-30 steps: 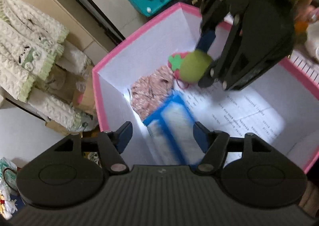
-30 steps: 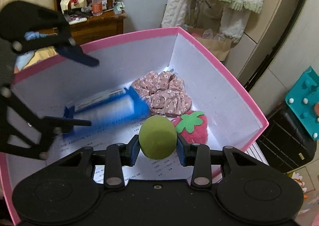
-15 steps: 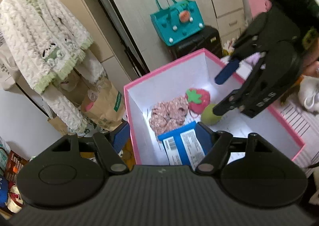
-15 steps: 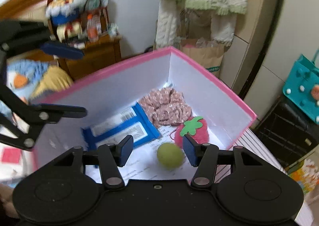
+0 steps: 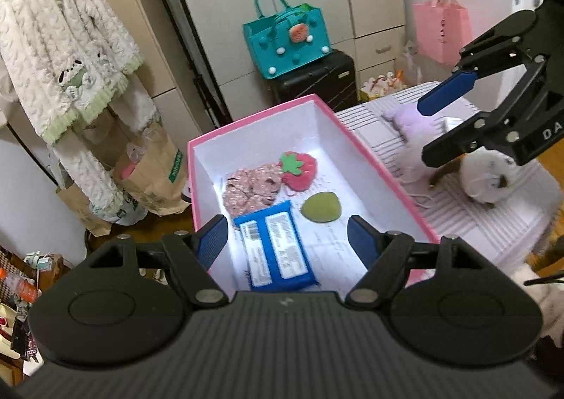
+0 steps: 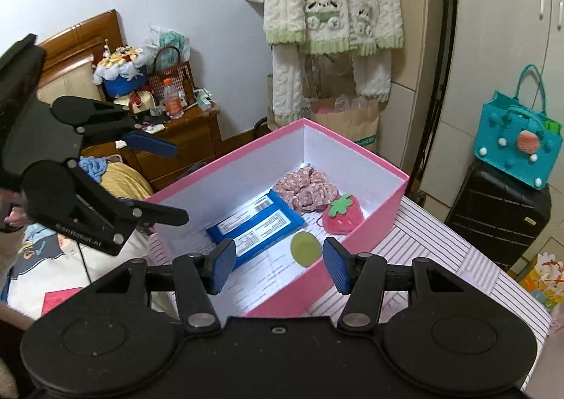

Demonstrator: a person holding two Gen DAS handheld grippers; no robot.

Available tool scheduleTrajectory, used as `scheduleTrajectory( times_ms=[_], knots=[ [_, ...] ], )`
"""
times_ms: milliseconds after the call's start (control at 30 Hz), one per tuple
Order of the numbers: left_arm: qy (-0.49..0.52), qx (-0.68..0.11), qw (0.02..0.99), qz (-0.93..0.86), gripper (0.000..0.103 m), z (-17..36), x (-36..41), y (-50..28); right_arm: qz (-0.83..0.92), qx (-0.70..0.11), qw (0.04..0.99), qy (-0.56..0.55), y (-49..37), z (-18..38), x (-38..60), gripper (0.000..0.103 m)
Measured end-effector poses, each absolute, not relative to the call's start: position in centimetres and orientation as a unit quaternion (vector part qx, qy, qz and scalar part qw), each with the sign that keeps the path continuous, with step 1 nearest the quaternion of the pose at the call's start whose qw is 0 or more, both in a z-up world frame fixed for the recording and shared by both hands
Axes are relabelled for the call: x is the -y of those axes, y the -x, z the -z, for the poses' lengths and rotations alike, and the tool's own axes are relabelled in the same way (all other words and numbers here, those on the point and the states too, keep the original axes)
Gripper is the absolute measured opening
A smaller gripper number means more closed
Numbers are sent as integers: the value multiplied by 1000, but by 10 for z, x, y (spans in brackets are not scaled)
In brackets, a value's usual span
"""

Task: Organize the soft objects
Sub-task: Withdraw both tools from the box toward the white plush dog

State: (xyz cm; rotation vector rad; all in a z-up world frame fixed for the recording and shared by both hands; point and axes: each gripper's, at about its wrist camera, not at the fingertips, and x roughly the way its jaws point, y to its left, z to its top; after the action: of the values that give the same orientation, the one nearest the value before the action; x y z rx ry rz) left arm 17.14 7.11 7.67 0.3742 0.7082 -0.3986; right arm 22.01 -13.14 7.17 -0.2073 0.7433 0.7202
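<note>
A pink box (image 5: pixel 370 155) (image 6: pixel 373 208) with white inside walls holds a floral scrunchie (image 5: pixel 252 187) (image 6: pixel 305 187), a red strawberry plush (image 5: pixel 299 170) (image 6: pixel 343 214), a green ball (image 5: pixel 321 207) (image 6: pixel 305 248) and a blue wipes pack (image 5: pixel 275 247) (image 6: pixel 255 224). My left gripper (image 5: pixel 287 238) is open and empty, raised above the box's near end; it also shows in the right wrist view (image 6: pixel 176 180). My right gripper (image 6: pixel 278 266) is open and empty, raised over the box's near rim; it also shows in the left wrist view (image 5: pixel 433 131).
The box rests on a striped white surface (image 5: pixel 458 215) (image 6: pixel 440 258). A purple plush (image 5: pixel 405 120) and a white plush (image 5: pixel 490 177) lie on it right of the box. A teal bag (image 5: pixel 287 39) on a black suitcase (image 5: pixel 317 81), paper bags and a hanging cardigan (image 5: pixel 60 43) stand beyond.
My right gripper opened and let the green ball drop into the box. The wipes pack settled in the box. Both grippers rose up and back away from the box.
</note>
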Motion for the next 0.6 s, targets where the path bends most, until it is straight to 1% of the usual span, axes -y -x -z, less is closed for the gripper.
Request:
scheduleTrajectory(
  times_ms=[200,300,400,600],
  knots=[
    [-160,-365,889,223,75,-88,-62,-145,-346,-332,871,103,-174,-87,151,62],
    [-168,-368,887,223,75,-90,-54,-130,-343,-329,873,109,-156,-89,159,63],
    [-170,-375,881,233,78,-92,-47,-119,-343,-325,874,115,-140,-88,167,63],
    [-185,-380,874,240,79,-87,-30,-99,-346,-312,878,116,-110,-87,183,66]
  ],
)
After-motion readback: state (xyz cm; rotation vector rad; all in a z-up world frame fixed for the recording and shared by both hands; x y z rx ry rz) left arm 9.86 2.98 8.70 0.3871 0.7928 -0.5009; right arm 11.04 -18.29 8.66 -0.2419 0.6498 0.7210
